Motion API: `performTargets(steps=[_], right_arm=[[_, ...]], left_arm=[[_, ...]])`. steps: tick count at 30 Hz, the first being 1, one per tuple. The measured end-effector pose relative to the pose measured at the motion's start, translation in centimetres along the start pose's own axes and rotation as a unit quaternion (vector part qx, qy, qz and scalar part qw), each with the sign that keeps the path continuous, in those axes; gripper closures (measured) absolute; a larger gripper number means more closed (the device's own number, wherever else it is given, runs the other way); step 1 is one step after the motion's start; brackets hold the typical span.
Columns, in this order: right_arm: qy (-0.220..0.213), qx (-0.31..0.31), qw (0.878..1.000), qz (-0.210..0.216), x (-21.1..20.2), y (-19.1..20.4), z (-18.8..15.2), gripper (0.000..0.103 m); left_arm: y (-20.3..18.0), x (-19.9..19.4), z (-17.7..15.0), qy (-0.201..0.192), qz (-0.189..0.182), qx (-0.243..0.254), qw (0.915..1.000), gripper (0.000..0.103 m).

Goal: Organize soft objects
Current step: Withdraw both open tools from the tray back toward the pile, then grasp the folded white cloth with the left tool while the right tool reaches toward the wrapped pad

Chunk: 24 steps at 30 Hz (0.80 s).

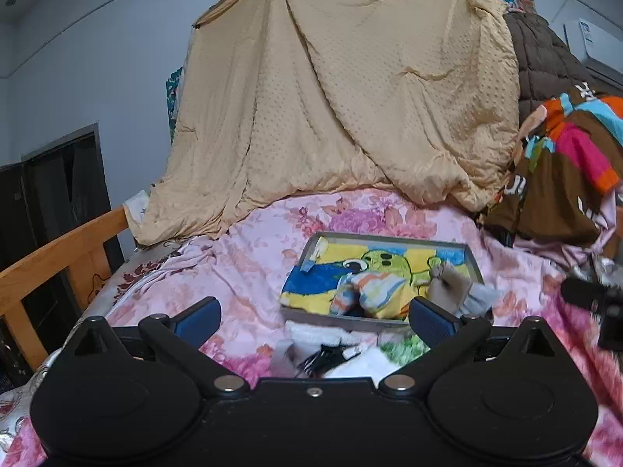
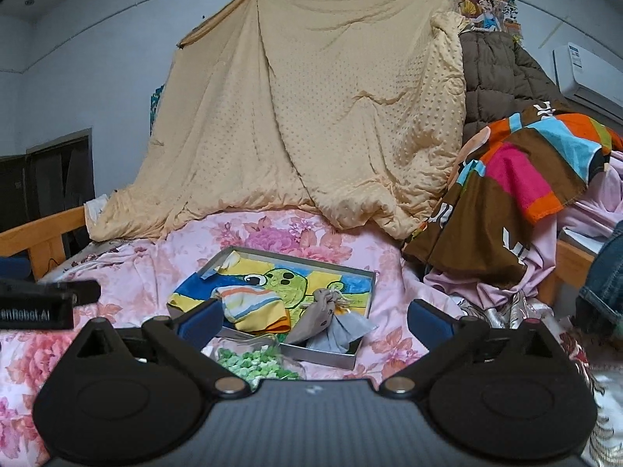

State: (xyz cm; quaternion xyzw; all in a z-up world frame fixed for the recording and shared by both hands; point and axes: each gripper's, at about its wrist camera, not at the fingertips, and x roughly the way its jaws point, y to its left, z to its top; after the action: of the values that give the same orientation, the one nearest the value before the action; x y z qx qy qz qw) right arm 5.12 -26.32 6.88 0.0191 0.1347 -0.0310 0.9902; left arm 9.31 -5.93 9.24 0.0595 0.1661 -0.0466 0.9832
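White lettering reading "enRebel.AI", its start cut off by the frame edge, stands on a black bar (image 2: 37,313) left of the fingers in the right wrist view. White letters on the brown patterned cloth (image 2: 486,225) and the air conditioner's label (image 2: 575,55) are too small to read.

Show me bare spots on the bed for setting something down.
Free: pink floral bedsheet between the grey metal tray and wooden bed rail, below the hanging beige dotted quilt. Crowded: inside the tray, and right side under the brown multicoloured blanket.
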Motion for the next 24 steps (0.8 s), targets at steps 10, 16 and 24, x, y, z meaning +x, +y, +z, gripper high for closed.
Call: performTargets(steps=[10,16,24], right_arm=[[0.013,-0.033,0.999,-0.019,-2.2,2.4,-2.3,0.000],[0.029,-0.076,0.996,-0.024,-1.6,4.5,-3.2,0.000],[0.083,-0.052,0.995,0.006,0.2,4.5,-4.4,0.000]], left_arm=[[1.4,-2.1,-3.3,0.014,-0.029,0.026,0.9991,0.001],[2.0,-1.7,-5.3,0.022,-0.027,0.052,0.9980,0.001],[3.6,0.1,-8.1,0.095,-0.001,0.034,0.9949,0.001]])
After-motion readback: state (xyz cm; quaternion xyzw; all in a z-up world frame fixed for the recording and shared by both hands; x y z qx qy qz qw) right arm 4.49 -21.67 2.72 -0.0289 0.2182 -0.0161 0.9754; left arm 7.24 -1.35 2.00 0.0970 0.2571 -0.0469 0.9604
